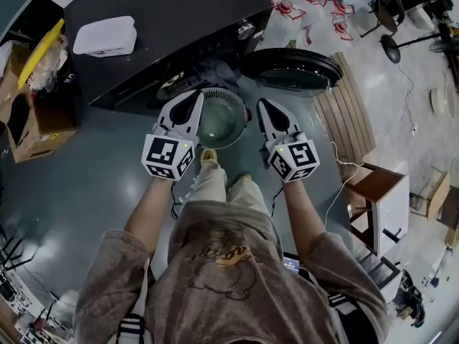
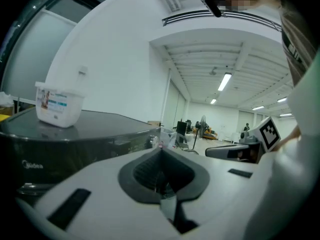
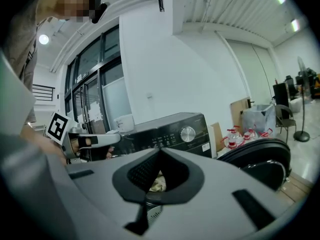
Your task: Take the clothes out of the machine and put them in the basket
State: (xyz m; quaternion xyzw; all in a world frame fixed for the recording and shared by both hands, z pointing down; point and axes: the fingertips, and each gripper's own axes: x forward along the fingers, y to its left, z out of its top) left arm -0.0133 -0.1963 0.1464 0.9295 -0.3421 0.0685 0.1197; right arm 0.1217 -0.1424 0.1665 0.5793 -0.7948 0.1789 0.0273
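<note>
Clothes (image 1: 214,71) sit bunched in the mouth of the machine (image 1: 165,20), its door (image 1: 290,70) swung open. The basket (image 1: 221,117) below looks empty, though the view is dim. My left gripper (image 1: 192,104) and right gripper (image 1: 264,107) are both closed on nothing, so I judge nothing moved yet.

left gripper (image 2: 160,150) jaws together, white tub (image 2: 57,104) atop machine (image 2: 80,136)

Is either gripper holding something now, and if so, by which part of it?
Nothing is held. The left gripper and the right gripper both have their fingers closed together, with nothing between them.
</note>
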